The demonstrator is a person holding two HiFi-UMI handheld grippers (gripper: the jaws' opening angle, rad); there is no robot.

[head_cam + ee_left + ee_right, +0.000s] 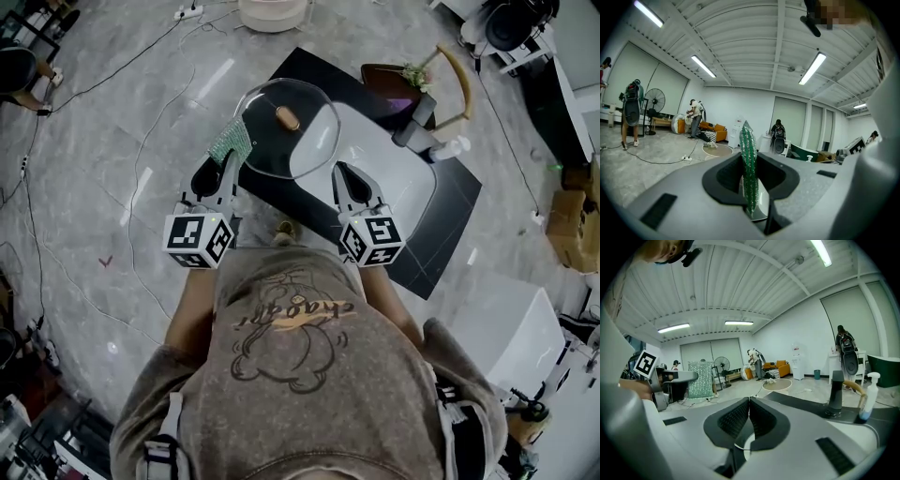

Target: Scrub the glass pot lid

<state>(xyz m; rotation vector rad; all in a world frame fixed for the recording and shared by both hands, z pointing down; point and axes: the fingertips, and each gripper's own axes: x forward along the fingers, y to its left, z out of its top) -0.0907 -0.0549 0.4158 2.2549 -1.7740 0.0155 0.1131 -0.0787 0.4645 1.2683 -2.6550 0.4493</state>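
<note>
The round, clear glass pot lid [305, 145], with its small wooden knob [288, 118] facing up, is held in the air over the left end of a white sink [398, 183], probably so that drips and suds fall into the basin rather than onto the floor.

The right gripper [343, 173] holds the lid by its near right rim. Its fingers are closed on the thin glass edge, which runs between them in the right gripper view. Holding the lid by the rim leaves the whole dome free for wiping.

At the lid's left rim, the left gripper [223, 167] has its fingers clamped on a green, glittery scrubbing cloth [232, 142]. The cloth stands on edge between them, with most of it sticking out past the tips so that the cloth, not the fingers, meets the glass. The cloth overlaps the lid's edge in the head view, but whether it presses on the glass I cannot tell.

Farther out, the sink sits in a black table [455, 216]. A dark tap [415, 117] and a clear soap pump bottle [453, 147] stand at the sink's far right. All of this sits on a grey stone floor [112, 169].
</note>
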